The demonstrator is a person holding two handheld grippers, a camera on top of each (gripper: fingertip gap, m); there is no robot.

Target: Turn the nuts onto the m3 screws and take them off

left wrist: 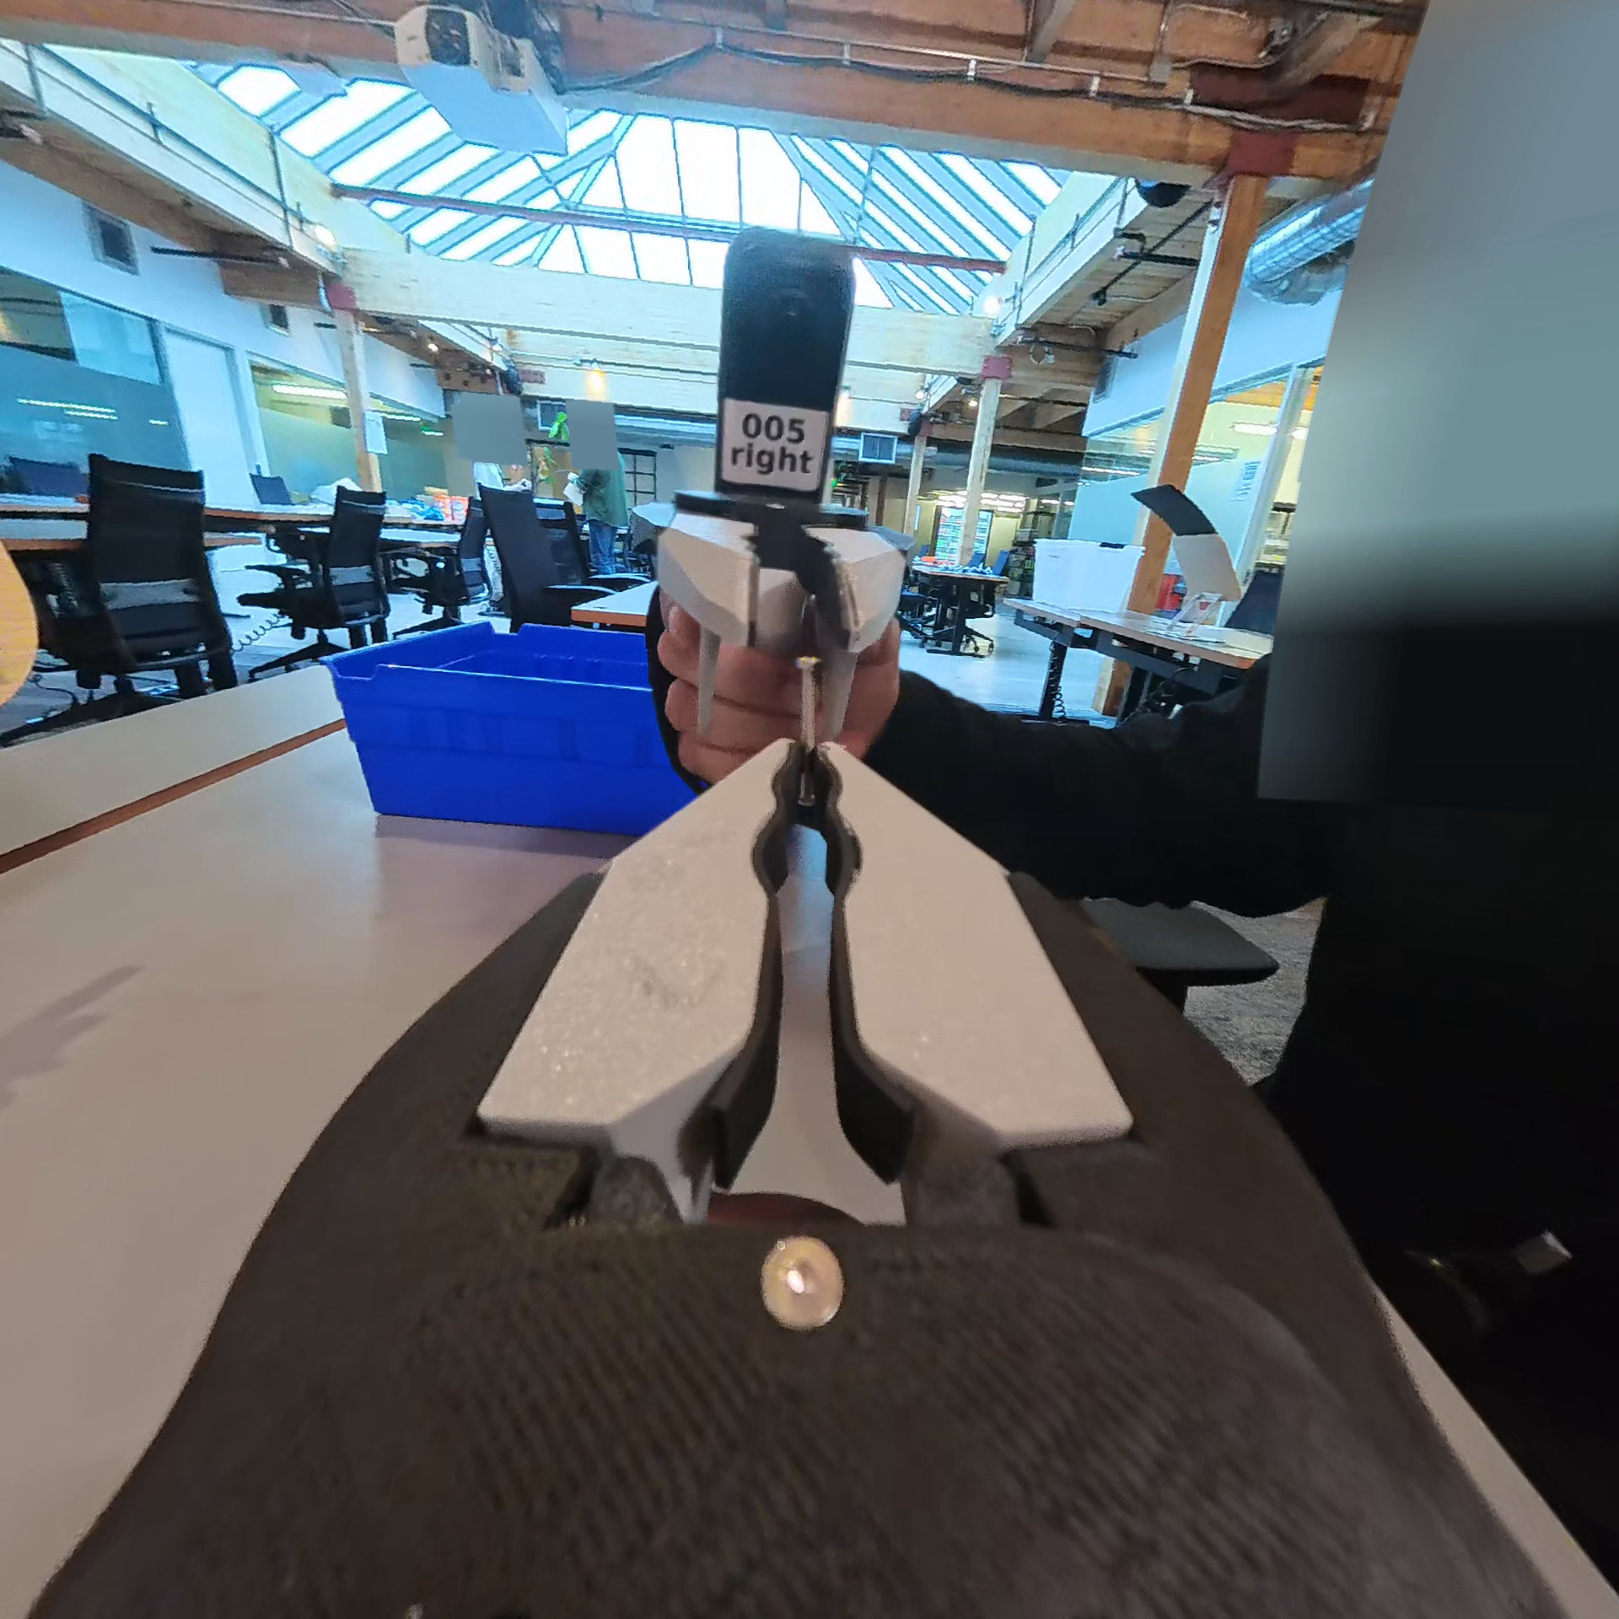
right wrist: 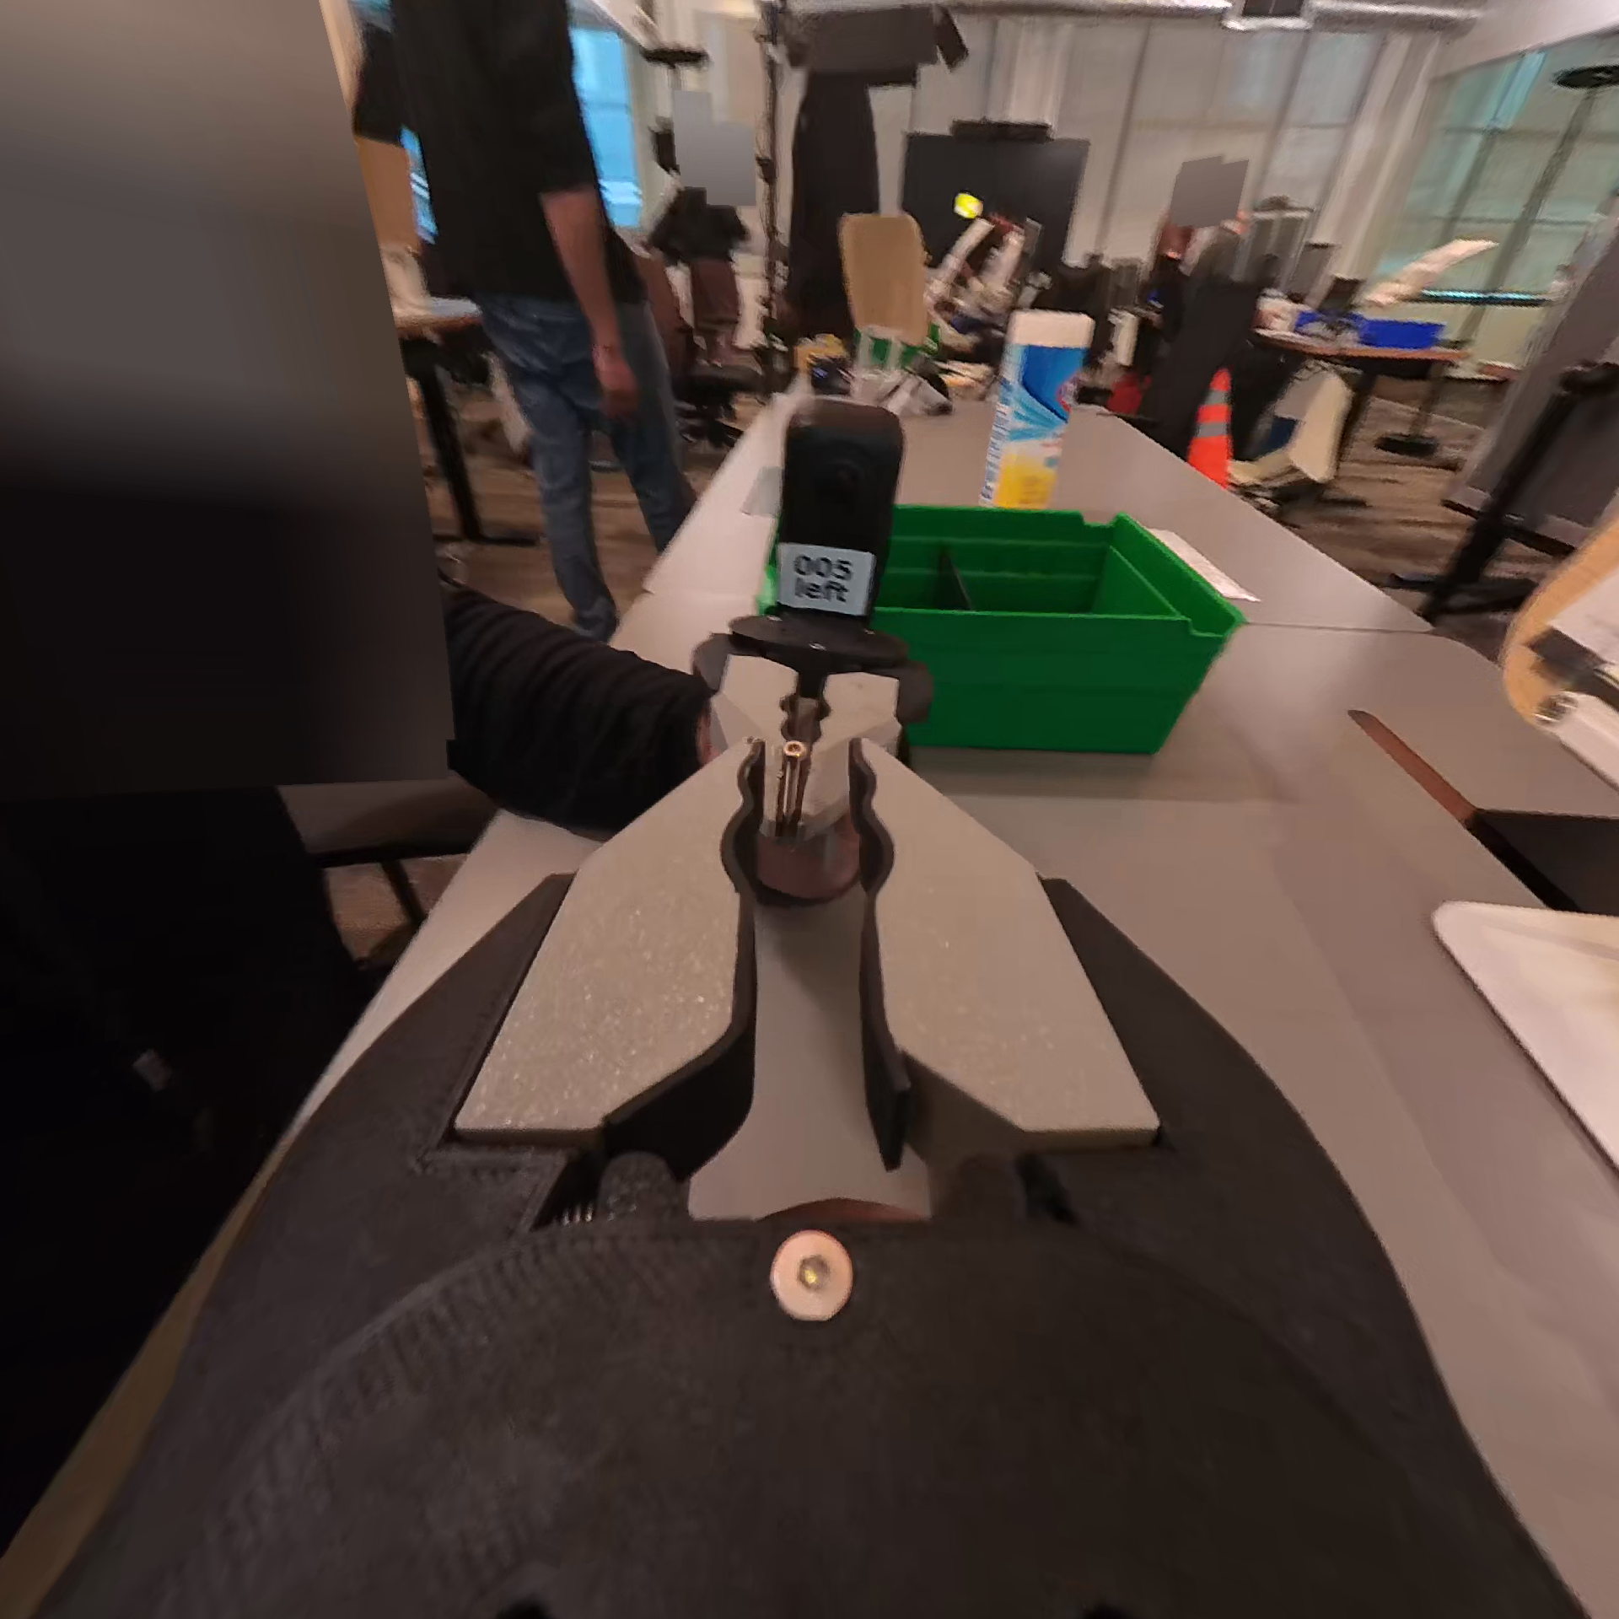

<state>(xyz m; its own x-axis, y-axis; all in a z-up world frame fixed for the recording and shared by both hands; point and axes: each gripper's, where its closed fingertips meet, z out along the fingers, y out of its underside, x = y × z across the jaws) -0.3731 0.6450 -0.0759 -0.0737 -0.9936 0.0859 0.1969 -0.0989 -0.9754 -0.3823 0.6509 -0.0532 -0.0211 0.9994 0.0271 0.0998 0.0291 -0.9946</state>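
While the two hand-held grippers are facing each other above the grey table [left wrist: 219, 920], the left gripper [left wrist: 806, 771] is pinching its fingertips together on the lower end of a thin m3 screw [left wrist: 808, 710], which is standing almost upright between the two tools. Seen from the left wrist view, the right gripper [left wrist: 775, 692] is hanging just beyond, its fingers pointing down and standing apart on either side of the screw's upper part; whether one finger is touching the screw cannot be told. A small pale piece at the screw's top end, just under the right gripper's body, may be the head or a nut; the picture is too small to settle it. A hand [left wrist: 753, 692] in a dark sleeve is gripping the right gripper's handle. Behind it, a blue bin [left wrist: 508, 727] is resting on the table, well apart from the tools.

From the right wrist view, the right gripper's fingers [right wrist: 666, 876] are flanking the screw [right wrist: 791, 780] with clear gaps on both sides, and the left gripper [right wrist: 793, 823] is facing the camera just beyond them. Farther back, a green bin [right wrist: 1051, 666] with dividers is sitting on the table, and a wipes canister [right wrist: 1034, 412] is standing behind it.
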